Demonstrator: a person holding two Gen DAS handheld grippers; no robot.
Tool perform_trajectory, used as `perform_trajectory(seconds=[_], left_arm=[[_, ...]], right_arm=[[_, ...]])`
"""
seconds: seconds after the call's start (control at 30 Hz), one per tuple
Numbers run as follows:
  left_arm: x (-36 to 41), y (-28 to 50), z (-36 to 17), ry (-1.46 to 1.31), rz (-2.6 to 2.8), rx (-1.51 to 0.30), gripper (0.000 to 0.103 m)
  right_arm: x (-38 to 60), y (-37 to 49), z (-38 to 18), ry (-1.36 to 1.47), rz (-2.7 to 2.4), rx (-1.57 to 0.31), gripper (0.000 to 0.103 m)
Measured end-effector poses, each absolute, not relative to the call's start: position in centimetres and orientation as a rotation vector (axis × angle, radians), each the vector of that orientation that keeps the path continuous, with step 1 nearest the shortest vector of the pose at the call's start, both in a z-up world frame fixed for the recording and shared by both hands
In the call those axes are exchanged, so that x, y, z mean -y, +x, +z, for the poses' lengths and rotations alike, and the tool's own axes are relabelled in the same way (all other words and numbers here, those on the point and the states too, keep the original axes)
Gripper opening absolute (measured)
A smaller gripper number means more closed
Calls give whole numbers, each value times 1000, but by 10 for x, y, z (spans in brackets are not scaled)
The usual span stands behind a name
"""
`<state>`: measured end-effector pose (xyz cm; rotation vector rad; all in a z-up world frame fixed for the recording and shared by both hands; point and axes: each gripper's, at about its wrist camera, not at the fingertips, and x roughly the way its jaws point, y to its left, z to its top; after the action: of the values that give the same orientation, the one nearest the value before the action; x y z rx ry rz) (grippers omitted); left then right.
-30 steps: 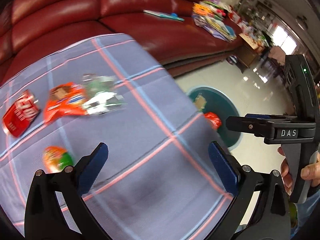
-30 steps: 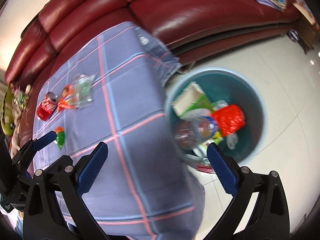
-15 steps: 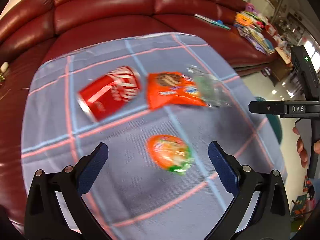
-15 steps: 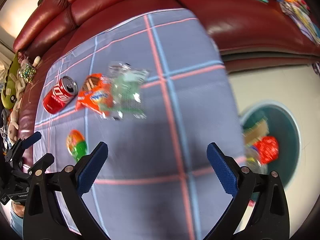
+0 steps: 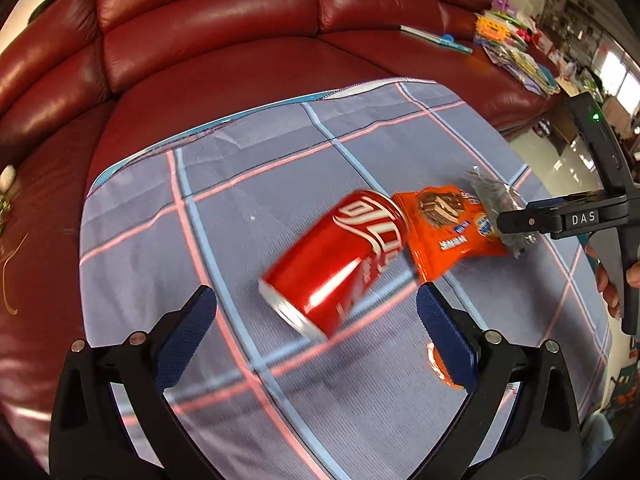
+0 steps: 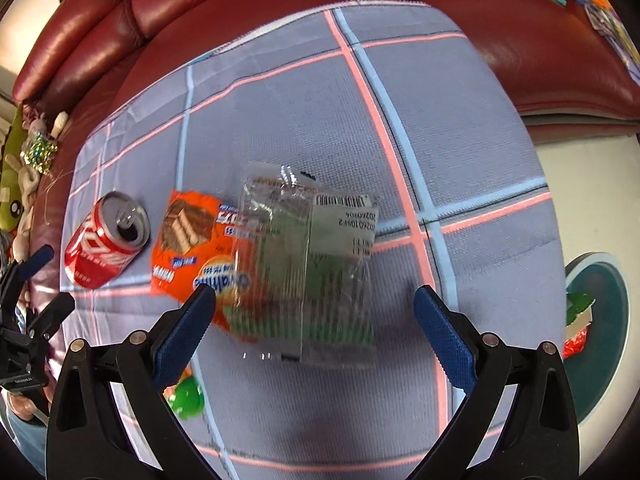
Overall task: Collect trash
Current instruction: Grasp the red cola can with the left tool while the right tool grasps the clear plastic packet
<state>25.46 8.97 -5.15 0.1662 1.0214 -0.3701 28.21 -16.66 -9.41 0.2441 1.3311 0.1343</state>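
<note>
Left gripper [image 5: 316, 320] spread wide and empty, hovering just over the red soda can [image 5: 334, 266] lying on its side on the plaid-cloth bench [image 5: 280, 168], can sitting between the blue pads. Right gripper [image 6: 312, 316] also spread wide, nothing held, above the clear crumpled wrapper [image 6: 308, 264], which overlaps the orange snack packet [image 6: 192, 248]; the can lies just left of the packet. A small orange-green piece [image 6: 186, 398] lies near the left pad, and the teal trash bin [image 6: 600, 320] stands on the floor off the bench's right edge, trash inside.
</note>
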Motion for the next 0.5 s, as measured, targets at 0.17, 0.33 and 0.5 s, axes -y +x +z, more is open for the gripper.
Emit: perform_trajectory(seconds=[0.17, 0.33, 0.5], left_arm=[[-85, 270, -66, 192, -415, -1039, 96], [-80, 284, -81, 190, -449, -1065, 96], [-77, 291, -90, 166, -478, -1068, 96]], right_arm=[[163, 279, -96, 222, 138, -1291, 94], [159, 273, -91, 189, 146, -1281, 62], [163, 263, -86, 194, 158, -1276, 60]])
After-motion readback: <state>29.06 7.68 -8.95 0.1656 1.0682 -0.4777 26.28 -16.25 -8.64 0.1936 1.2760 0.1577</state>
